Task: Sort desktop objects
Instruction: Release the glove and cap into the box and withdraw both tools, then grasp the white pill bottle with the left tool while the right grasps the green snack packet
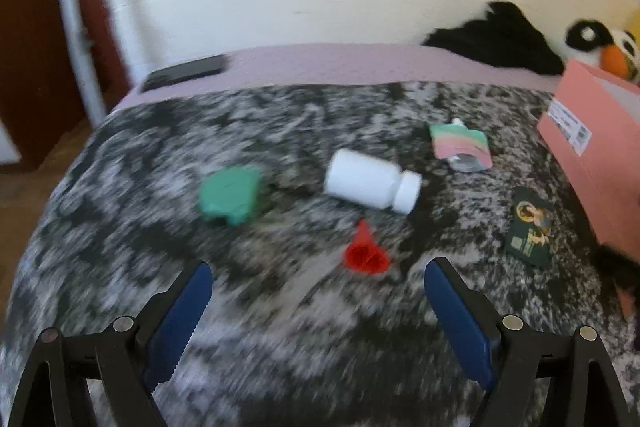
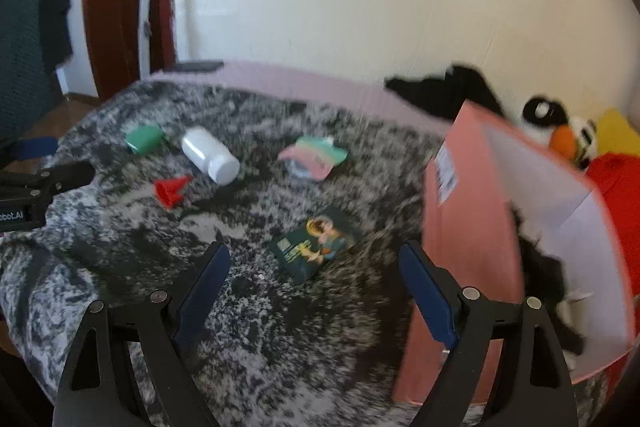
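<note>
In the left wrist view, the left claw [image 1: 318,281] hangs spread wide and empty over a mottled grey blanket [image 1: 280,347]. Ahead lie a red cone [image 1: 365,251], a white bottle [image 1: 372,181] on its side, a green lid [image 1: 231,195], a striped pouch [image 1: 460,146] and a dark card [image 1: 530,231].

In the right wrist view, the right claw [image 2: 314,265] is also spread and empty, the card [image 2: 316,242] just beyond its tips, a pink box [image 2: 472,227] standing at the right.

White bottle [image 1: 372,183], red cone [image 1: 366,251], pink box [image 2: 472,211].

Both wrist views — same blanket [image 1: 304,327]
</note>
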